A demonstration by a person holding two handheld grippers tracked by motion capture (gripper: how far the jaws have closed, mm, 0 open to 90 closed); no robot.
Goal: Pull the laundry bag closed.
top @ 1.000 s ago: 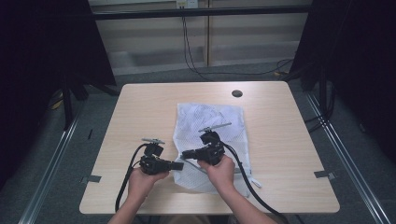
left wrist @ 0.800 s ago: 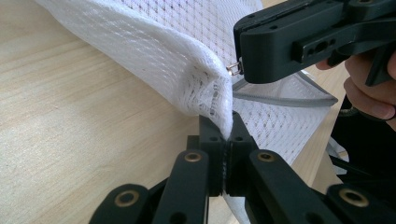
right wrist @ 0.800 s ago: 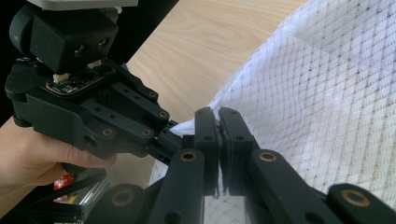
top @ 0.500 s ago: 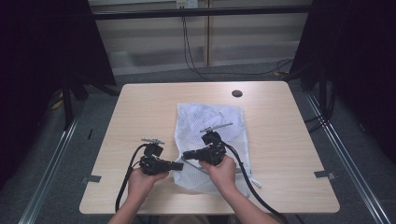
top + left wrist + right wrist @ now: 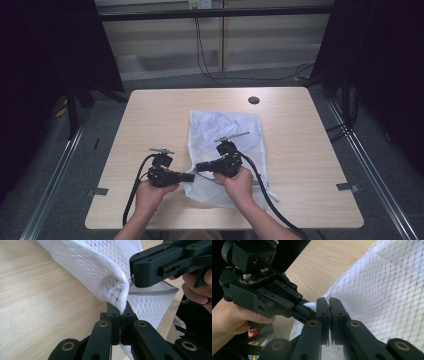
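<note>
A white mesh bag (image 5: 225, 125) lies flat on the wooden table (image 5: 160, 115), its near left corner lifted. My left gripper (image 5: 192, 177) points right and is shut on that corner's mesh fold (image 5: 117, 290); its jaws (image 5: 121, 311) meet with the fabric pinched between them. My right gripper (image 5: 197, 166) points left, tip to tip with it, and is shut on a small metal zipper pull (image 5: 130, 279) at the same corner. In the right gripper view its jaws (image 5: 329, 300) are pressed together beside the mesh (image 5: 387, 290), with the left gripper (image 5: 308, 307) just ahead. A grey zipper strip (image 5: 150, 293) runs along the bag's edge.
A dark round grommet (image 5: 254, 99) sits near the table's far edge. Black cables (image 5: 132, 190) trail from both grippers over the near edge. Black curtains hang on both sides, and metal floor rails (image 5: 360, 150) run beside the table.
</note>
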